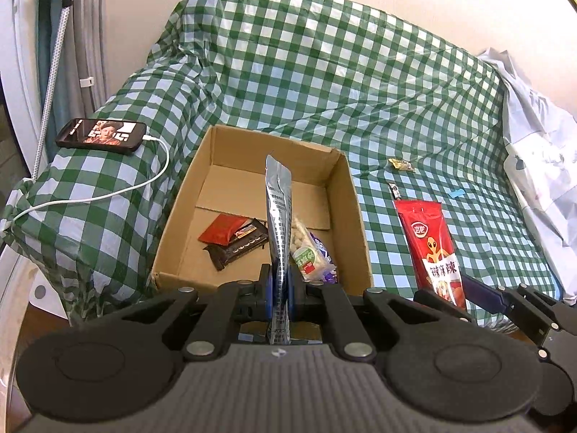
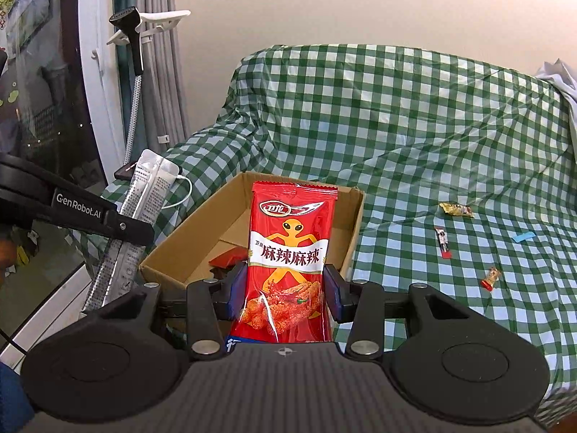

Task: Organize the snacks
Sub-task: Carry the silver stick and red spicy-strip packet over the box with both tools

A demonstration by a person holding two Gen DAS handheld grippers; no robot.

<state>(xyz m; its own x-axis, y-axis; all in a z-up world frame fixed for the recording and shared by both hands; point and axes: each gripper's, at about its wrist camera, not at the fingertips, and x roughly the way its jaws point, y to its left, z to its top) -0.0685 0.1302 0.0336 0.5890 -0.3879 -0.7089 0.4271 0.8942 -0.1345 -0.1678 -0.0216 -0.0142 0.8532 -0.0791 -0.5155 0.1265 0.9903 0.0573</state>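
On the far left a phone [image 1: 101,136] lies charging on the sofa's armrest, clear of the work. Next comes the cardboard box [image 1: 351,195], open-topped on the checked sofa cover [image 1: 360,83], already holding a red packet [image 1: 223,229], a dark bar [image 1: 236,247] and a bag of pale round snacks [image 1: 306,249]. The left tongs [image 1: 279,288] are clamped tight on a silver pouch [image 1: 278,216], gripping its lower end so its long axis stands upright, edge-on to the left wrist camera, directly over the box's near wall. That pouch looks ready to drop: the box floor lies just ahead and below. To the right, the right tongs [image 2: 286,294] are pinched on the two side edges of a red spicy-snack packet [image 2: 290,252], also upright, with the box straight beyond it. The left hand appears nearer the opening; the right sits beside the box's right wall, so it must shift leftward. Further right, small wrapped sweets [image 2: 456,210] lie loose on the cover, well apart from both tongs.
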